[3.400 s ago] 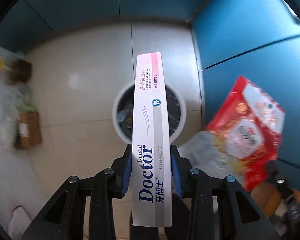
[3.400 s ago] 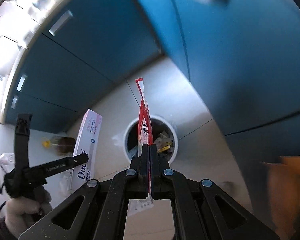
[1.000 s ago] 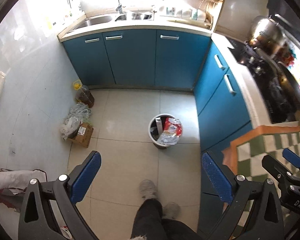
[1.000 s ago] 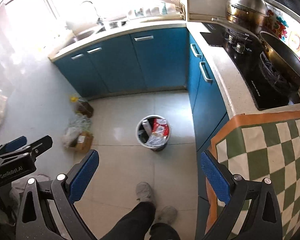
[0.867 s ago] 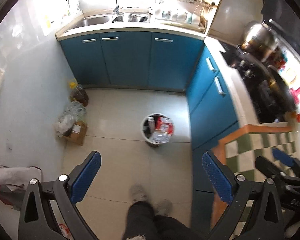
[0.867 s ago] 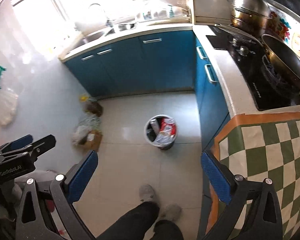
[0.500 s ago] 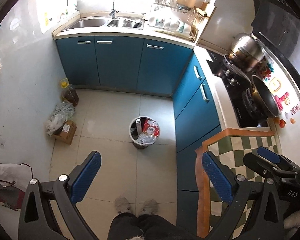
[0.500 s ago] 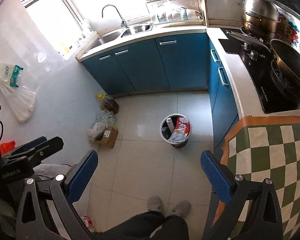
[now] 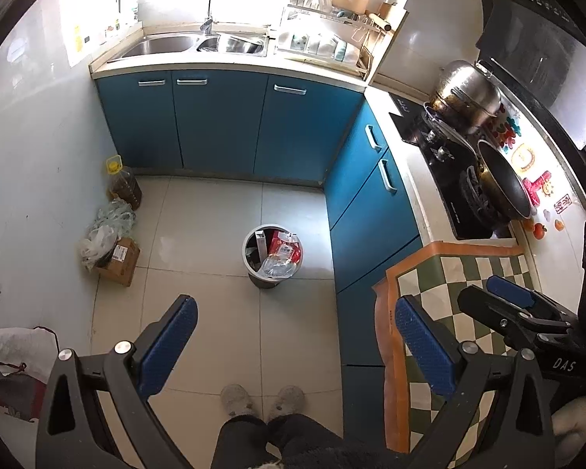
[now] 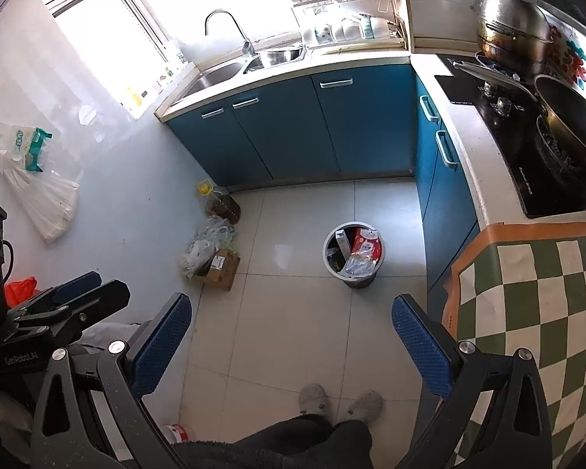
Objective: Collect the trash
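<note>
A round white trash bin (image 9: 249, 262) stands on the tiled floor beside the blue cabinets; it also shows in the right wrist view (image 10: 334, 269). Inside it lie a white toothpaste box (image 9: 260, 242), a red snack bag (image 9: 283, 248) and clear plastic wrap (image 9: 277, 267); the box (image 10: 343, 240) and the red bag (image 10: 365, 248) also show in the right wrist view. My left gripper (image 9: 293, 332) is open and empty, high above the floor. My right gripper (image 10: 291, 330) is open and empty, also high up.
A cardboard box (image 9: 119, 260), plastic bags (image 9: 105, 226) and an oil jug (image 9: 124, 185) sit by the left wall. A green checked cloth (image 9: 468, 273) covers the counter at right, next to a stove with a wok (image 9: 502, 183). The person's feet (image 9: 261, 400) are below.
Both grippers let go of the toothpaste box and the red bag, which now lie in the bin. Both grippers opened and rose far above the floor, pulling back from the bin.
</note>
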The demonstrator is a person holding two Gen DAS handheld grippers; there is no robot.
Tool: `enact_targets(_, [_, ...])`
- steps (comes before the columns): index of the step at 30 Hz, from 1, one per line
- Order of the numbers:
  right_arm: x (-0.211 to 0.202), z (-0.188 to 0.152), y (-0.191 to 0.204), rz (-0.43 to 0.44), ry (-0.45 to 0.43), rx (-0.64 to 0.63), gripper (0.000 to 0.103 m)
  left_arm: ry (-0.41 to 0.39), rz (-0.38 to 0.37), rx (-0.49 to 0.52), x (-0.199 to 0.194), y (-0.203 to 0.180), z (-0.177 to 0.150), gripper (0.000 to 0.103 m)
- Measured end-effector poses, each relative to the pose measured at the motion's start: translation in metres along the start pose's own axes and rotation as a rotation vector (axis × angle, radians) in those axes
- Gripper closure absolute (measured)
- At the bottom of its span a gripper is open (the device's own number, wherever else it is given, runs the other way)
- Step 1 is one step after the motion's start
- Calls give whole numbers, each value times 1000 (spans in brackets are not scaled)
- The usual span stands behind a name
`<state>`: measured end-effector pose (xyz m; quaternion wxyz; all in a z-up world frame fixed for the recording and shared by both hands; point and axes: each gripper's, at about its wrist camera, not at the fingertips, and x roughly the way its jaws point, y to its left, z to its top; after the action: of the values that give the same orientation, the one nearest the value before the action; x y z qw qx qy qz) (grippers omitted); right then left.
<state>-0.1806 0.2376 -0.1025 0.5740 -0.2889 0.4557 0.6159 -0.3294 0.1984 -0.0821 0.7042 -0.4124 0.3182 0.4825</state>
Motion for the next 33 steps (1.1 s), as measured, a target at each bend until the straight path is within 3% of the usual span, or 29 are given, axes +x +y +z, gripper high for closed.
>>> enact_targets(33, [-3, -18, -9, 14, 27, 11, 0, 23, -28, 17, -2, -4, -7, 0])
